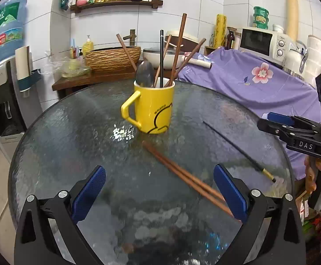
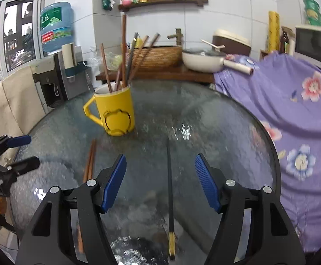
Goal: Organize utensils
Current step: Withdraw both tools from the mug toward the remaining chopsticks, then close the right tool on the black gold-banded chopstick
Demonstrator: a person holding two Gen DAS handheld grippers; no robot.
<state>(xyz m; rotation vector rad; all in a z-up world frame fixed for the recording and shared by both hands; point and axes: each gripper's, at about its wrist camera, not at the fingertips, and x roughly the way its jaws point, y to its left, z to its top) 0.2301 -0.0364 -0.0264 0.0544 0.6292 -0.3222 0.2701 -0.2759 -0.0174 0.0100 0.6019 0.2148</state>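
While we hold both tools over the near edge of the round glass tabletop (image 1: pixel 56 132), our left gripper (image 1: pixel 159 190) hangs with its blue pads spread wide and nothing between them. Just beside its right-hand pad lies a pair of brown wooden chopsticks (image 1: pixel 182 172), side by side, running from the near edge toward the middle of the tabletop. At the middle stands the yellow mug (image 1: pixel 152 108), upright, handle to the left, already holding a spoon (image 1: pixel 145 75), several brown chopsticks and one black one. Further right a single black chopstick (image 2: pixel 170 196) with a gold end lies flat, pointing from the near edge toward the middle. Our right gripper (image 2: pixel 160 183) hovers over it with its pads apart on either side; the blur leaves us unsure, but they seem clear of it.
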